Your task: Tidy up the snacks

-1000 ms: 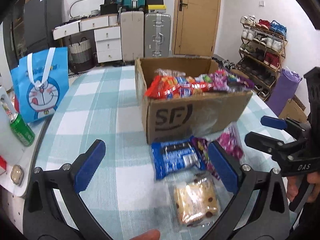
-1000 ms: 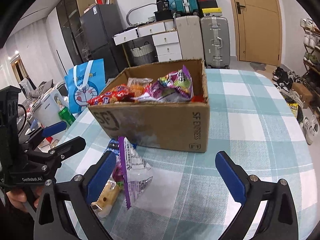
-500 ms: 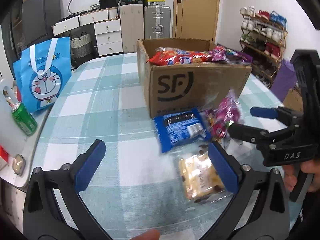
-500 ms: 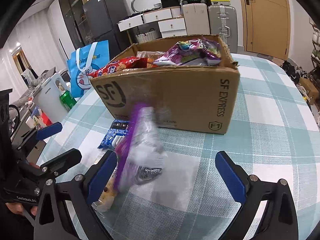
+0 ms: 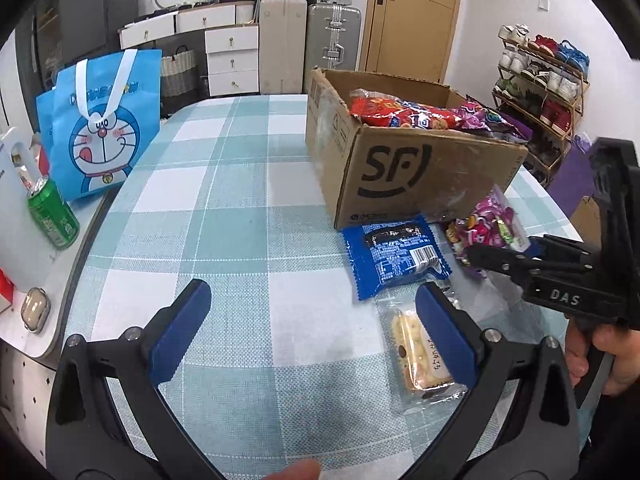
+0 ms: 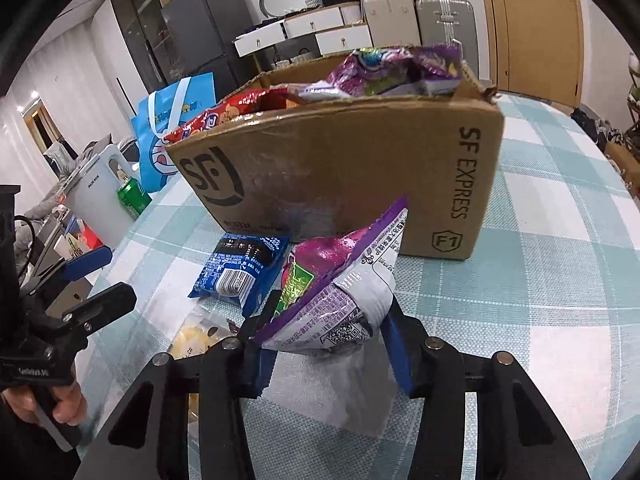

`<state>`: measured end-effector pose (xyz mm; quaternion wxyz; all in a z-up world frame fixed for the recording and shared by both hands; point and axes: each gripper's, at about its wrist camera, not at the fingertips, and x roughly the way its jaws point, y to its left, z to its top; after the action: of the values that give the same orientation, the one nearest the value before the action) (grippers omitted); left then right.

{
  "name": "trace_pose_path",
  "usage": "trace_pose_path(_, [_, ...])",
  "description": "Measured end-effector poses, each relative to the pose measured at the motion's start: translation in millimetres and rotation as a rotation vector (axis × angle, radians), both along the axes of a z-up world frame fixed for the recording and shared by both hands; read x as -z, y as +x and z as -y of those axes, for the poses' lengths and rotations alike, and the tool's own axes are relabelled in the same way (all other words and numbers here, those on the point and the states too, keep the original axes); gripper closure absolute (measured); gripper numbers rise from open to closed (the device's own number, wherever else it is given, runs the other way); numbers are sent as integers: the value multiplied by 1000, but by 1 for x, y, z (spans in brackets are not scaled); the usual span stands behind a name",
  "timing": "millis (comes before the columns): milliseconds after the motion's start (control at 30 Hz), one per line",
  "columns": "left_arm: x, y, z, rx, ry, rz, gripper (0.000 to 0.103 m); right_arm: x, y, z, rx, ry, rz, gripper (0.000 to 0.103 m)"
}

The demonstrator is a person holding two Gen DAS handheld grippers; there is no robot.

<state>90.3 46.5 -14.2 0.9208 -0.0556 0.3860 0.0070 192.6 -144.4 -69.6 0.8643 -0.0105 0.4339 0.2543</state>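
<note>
A cardboard box [image 5: 400, 168] full of snack packets stands on the checked tablecloth. In front of it lie a blue packet [image 5: 394, 256] and a clear biscuit packet [image 5: 420, 356]. My right gripper [image 6: 332, 320] has its jaws closing on a purple snack packet [image 6: 340, 288], which is squeezed between the blue pads and stands up on the cloth by the box [image 6: 340, 184]. In the left wrist view the right gripper [image 5: 492, 256] reaches in from the right onto the purple packet [image 5: 492, 228]. My left gripper [image 5: 312, 292] is open over bare cloth, its right pad just above the biscuit packet.
A blue cartoon tote bag [image 5: 100, 128], a green can [image 5: 52, 216] and a small earbud case [image 5: 35, 308] sit on a side surface beyond the table's left edge. A shoe rack [image 5: 540, 76] stands at the far right. A person's hand [image 6: 60, 404] holds the left gripper.
The right gripper's jaws have gone from wide open to clamped on the purple packet. Both grippers have sunk towards the table, and the box looms closer in the right wrist view.
</note>
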Motion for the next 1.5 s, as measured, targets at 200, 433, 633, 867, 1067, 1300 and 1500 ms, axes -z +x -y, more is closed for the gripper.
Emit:
trace_pose_path(200, [1, -1, 6, 21, -2, -6, 1, -20, -21, 28, 27, 66, 66, 56])
trace_pose_path(433, [9, -1, 29, 56, 37, -31, 1, -43, -38, 70, 111, 146, 106, 56])
trace_pose_path(633, [25, 2, 54, 97, 59, -80, 1, -38, -52, 70, 92, 66, 138, 56])
trace_pose_path(867, [43, 7, 82, 141, 117, -115, 1, -36, -54, 74, 99, 79, 141, 56])
trace_pose_path(1067, [51, 7, 92, 177, 137, -131, 16, -37, -53, 78, 111, 92, 135, 56])
trace_pose_path(1300, [44, 2, 94, 214, 104, -83, 47, -39, -53, 79, 109, 102, 136, 56])
trace_pose_path(1500, [26, 0, 80, 180, 77, -25, 47, -41, -56, 77, 99, 112, 150, 56])
